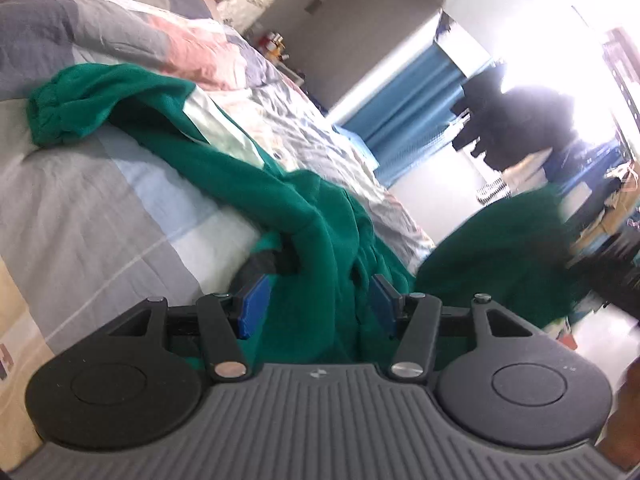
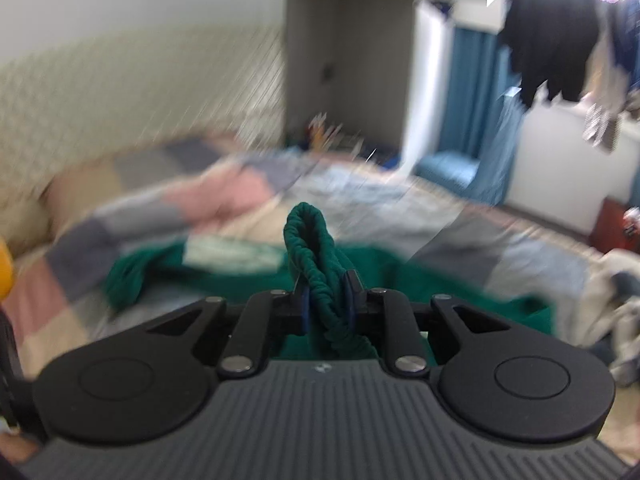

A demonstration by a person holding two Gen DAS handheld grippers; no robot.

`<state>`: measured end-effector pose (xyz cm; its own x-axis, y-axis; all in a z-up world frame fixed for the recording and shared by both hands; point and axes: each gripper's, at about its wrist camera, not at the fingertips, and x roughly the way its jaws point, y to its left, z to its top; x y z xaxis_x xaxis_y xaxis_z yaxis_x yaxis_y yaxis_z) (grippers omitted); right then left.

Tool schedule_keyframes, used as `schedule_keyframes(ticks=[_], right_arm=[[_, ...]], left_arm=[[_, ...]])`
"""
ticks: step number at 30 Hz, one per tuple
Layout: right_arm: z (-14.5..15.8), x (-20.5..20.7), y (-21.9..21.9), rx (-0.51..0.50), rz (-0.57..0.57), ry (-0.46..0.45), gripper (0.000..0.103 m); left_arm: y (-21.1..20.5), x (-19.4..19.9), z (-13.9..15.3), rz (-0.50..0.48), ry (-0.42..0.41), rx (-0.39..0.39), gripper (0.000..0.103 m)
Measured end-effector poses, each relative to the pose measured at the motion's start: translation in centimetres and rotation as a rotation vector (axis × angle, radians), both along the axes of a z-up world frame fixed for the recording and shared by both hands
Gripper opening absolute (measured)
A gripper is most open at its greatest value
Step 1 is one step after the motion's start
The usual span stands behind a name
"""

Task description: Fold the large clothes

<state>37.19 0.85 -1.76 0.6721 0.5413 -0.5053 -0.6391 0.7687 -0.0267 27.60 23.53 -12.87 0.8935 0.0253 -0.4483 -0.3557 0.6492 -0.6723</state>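
Observation:
A large green sweatshirt (image 1: 224, 168) lies stretched across the patchwork bed, with one cuffed sleeve (image 1: 48, 116) at the far left. My left gripper (image 1: 316, 300) has its jaws apart, and a thick bunch of the green cloth fills the gap between its blue pads (image 1: 252, 308). My right gripper (image 2: 326, 300) is shut on the sweatshirt's ribbed green hem (image 2: 308, 232), which loops up above the fingers. The rest of the sweatshirt (image 2: 224, 276) trails on the bed below it. The right wrist view is blurred.
The bed has a checked grey, pink and cream quilt (image 1: 100, 208). Bunched bedding (image 1: 192, 52) lies behind the garment. Blue curtains (image 1: 404, 108) and dark hanging clothes (image 1: 524, 120) stand by a bright window. A pale crumpled garment (image 2: 616, 308) lies at the bed's right.

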Motion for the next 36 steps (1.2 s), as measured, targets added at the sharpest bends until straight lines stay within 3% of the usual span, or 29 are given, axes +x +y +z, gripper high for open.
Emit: schedule_keyframes(ticks=[5,9,14,18,19,26,28,32,36], right_arm=[[-5.8,0.3,3.2,0.001,0.032,0.173,0.021],[-8.6,1.4,3.9,0.013,0.036,0.272,0.023],[-9.0,1.7,3.4,0.081,0.025,0.337,0.023],[-9.4,2.2,2.8,0.117,0.015,0.405,0.023],[-9.3,2.2,2.6,0.126,0.011,0.405,0.023],[-7.8,2.1,-0.5,0.203,-0.001,0.411,0.062],[-7.4,2.4,-2.0,0.241,-0.018,0.408,0.068],[-7.4,3.4,-5.0,0.267,-0.083,0.366,0.069],[-9.3,4.8,-6.7,0.205,-0.159,0.302,0.069]], left_arm=[[2.2,-0.1,-1.1,0.038,0.005,-0.035,0.061],[3.6,0.0,-3.0,0.046,0.006,-0.091,0.061],[4.7,0.3,-4.6,0.07,0.018,-0.139,0.061],[4.9,0.4,-4.6,0.09,0.019,-0.127,0.061],[4.8,0.3,-4.5,0.089,0.018,-0.123,0.061],[4.3,-0.4,-2.9,0.095,-0.036,-0.062,0.061],[3.9,-0.3,-2.4,0.082,-0.041,-0.036,0.061],[2.6,-0.1,-1.5,0.036,-0.071,0.026,0.061],[0.4,1.3,-1.3,-0.081,-0.077,0.071,0.06]])
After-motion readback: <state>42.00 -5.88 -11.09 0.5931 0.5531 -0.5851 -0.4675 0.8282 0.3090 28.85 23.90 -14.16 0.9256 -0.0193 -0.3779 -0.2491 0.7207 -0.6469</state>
